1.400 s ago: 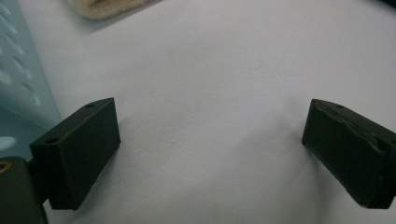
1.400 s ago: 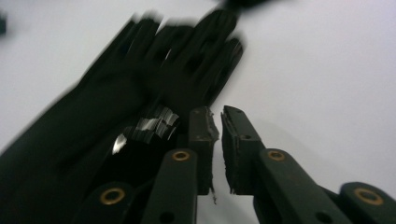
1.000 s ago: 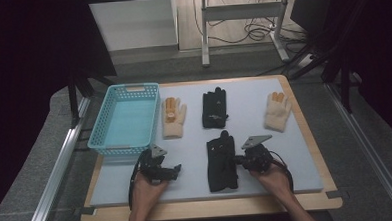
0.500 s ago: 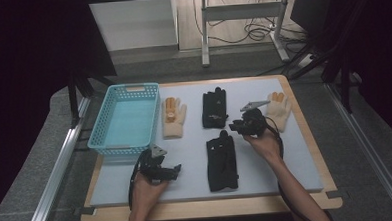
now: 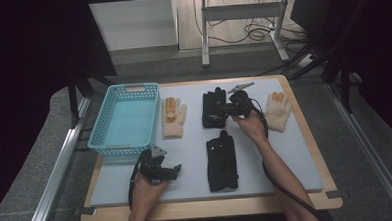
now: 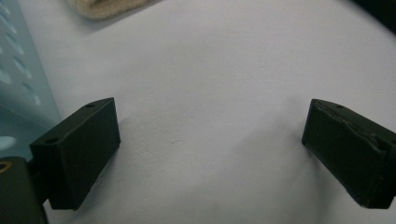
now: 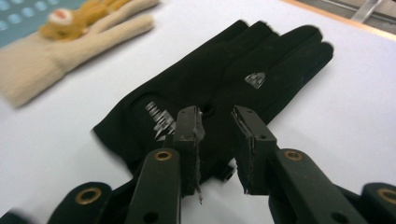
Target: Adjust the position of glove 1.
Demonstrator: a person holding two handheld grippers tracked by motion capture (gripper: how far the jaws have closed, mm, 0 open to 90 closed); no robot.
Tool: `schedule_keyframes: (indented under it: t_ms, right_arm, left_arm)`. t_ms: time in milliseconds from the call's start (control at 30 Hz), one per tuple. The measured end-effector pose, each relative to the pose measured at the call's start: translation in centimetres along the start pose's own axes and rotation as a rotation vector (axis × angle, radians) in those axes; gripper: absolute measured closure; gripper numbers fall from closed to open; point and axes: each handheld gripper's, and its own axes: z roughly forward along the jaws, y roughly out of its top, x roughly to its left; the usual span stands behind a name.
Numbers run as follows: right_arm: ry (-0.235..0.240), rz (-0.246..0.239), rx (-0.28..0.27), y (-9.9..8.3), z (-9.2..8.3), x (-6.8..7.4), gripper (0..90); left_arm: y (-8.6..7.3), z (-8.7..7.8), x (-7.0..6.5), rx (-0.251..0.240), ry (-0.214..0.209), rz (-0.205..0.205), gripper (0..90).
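Cream glove (image 5: pixel 173 116) beside blue basket (image 5: pixel 127 121)

Two black fabric gloves — far one (image 5: pixel 214 107), near one (image 5: pixel 221 161). Two cream knitted gloves with orange fingertips — left (image 5: pixel 173 116), right (image 5: pixel 277 110). One light-blue perforated plastic basket (image 5: pixel 101 130). Two hand-held black grippers — left (image 5: pixel 172 172), right (image 5: pixel 227 109).

Cream glove (image 6: pixel 103 6) ahead of my left jaws was cut by top edge, only cuff end visible. Blue basket (image 6: pixel 21 84) beside my left-hand jaw was blurred, cut by left edge. Far black glove (image 7: pixel 219 88) under my right jaws had cuff hidden behind jaw bodies; printed marks were too blurred to read. Second cream glove (image 7: pixel 70 42) beyond it was soft-focused, cuff cut at left edge. Whether my right pads touched fabric, I couldn't tell.
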Motion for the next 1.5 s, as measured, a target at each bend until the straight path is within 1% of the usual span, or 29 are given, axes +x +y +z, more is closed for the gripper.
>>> schedule_keyframes:
  t_ms: [33,133,167,200,233,267,300,367,400,500,533,567,600,700,733,833,900,933,967,1033,1133,1167,1267,1300,1333,1367,1400,1467,1500]
  right_arm:
    - [0.000,0.000,0.000,0.0,0.0,0.0,70.9]
    - [-0.003,-0.005,0.000,0.7,1.2,-0.1,69.5]
    - [-0.003,-0.005,0.000,0.7,1.2,-0.1,69.5]
    - [-0.005,-0.002,0.001,0.9,1.5,0.0,67.5]
    - [-0.006,-0.003,0.006,1.1,2.2,-0.1,63.1]
    - [-0.006,-0.003,0.006,1.1,2.2,-0.1,63.1]
    - [-0.012,0.000,0.007,1.3,2.8,-0.1,60.0]
    - [0.001,0.010,0.014,1.4,3.5,-0.2,54.3]
    - [-0.002,0.013,0.021,1.4,3.8,-0.2,52.0]
    - [-0.015,0.008,0.036,1.4,4.5,-0.2,48.4]
    - [-0.017,0.010,0.042,1.4,4.8,-0.2,47.8]
    - [-0.029,0.008,0.063,1.3,5.3,-0.1,48.5]
    - [-0.026,0.010,0.073,1.2,5.7,0.0,49.7]
    - [-0.028,0.038,0.051,0.8,5.8,-0.1,59.1]
    - [-0.032,0.052,0.047,0.8,5.8,-0.2,64.1]
    - [-0.027,0.067,0.049,0.7,5.7,-0.3,77.8]
    - [-0.033,0.050,0.051,0.8,5.6,0.0,83.1]
    - [-0.033,0.050,0.051,0.8,5.6,0.0,83.1]
    - [-0.060,0.014,0.057,1.0,5.6,0.4,85.6]
    - [-0.069,0.004,0.063,1.1,5.5,0.6,86.2]
    - [-0.061,0.022,0.064,1.4,5.1,0.4,87.3]
    - [-0.046,0.042,0.041,1.7,4.3,0.3,87.4]
    - [-0.016,0.056,0.019,2.1,3.1,0.3,87.4]
    - [-0.016,0.056,0.019,2.1,3.1,0.3,87.4]
    - [-0.003,0.048,0.001,2.4,2.2,0.5,87.4]
    - [-0.003,0.048,0.001,2.4,2.2,0.5,87.4]
    - [0.013,0.044,-0.018,2.8,1.2,1.0,87.4]
    - [0.014,0.040,-0.018,3.0,0.8,1.2,87.4]
    - [0.019,0.034,-0.031,3.3,-0.2,1.7,87.4]
  left_arm:
    - [0.0,0.0,0.0,-0.002,-0.001,-0.002,4.7]
    - [0.0,0.0,0.0,-0.002,-0.001,-0.002,4.7]
    - [0.0,0.0,0.0,-0.002,-0.001,-0.002,4.6]
    - [0.0,0.0,0.0,0.000,0.000,0.000,4.6]
    - [0.0,0.0,0.0,0.000,0.000,0.000,4.6]
    - [0.0,0.0,0.0,0.000,0.000,0.000,4.6]
    - [0.0,0.0,0.0,0.000,0.000,0.000,4.6]
    - [0.0,0.0,0.0,-0.002,-0.001,-0.002,4.6]
    - [0.0,0.0,0.0,-0.002,-0.001,-0.002,4.7]
    - [0.0,0.0,0.0,-0.002,-0.001,-0.002,4.7]
    - [0.0,0.0,0.0,-0.002,-0.001,-0.001,4.6]
    - [0.0,0.0,0.0,-0.001,-0.001,-0.001,4.7]
    - [0.0,0.0,0.0,0.002,-0.001,0.004,4.6]
    - [0.0,0.0,0.0,-0.002,0.000,0.000,4.7]
    - [0.0,0.0,0.0,-0.002,0.000,0.000,4.6]
    - [0.0,0.0,0.0,-0.002,0.000,0.001,4.7]
    - [0.0,0.0,0.0,-0.002,0.000,0.001,4.6]
    - [0.0,0.0,0.0,-0.002,0.000,0.000,4.6]
    - [0.0,0.0,0.0,-0.002,0.000,0.001,4.7]
    - [0.0,0.0,0.0,-0.001,0.000,0.000,4.7]
    - [0.0,0.0,0.0,-0.001,0.000,0.001,4.6]
    - [0.0,0.0,0.0,-0.001,0.000,0.001,4.6]
    - [0.0,0.0,0.0,-0.001,0.000,0.000,4.6]
    - [0.0,0.0,0.0,0.001,0.000,0.002,4.6]
    - [0.0,0.0,0.0,0.000,0.000,0.000,4.6]
    - [0.0,0.0,0.0,0.000,0.000,0.000,4.6]
    - [0.0,0.0,0.0,-0.001,0.000,0.001,4.6]
    - [0.0,0.0,0.0,0.001,0.000,0.001,4.7]
    - [0.0,0.0,0.0,0.001,0.002,0.002,4.7]
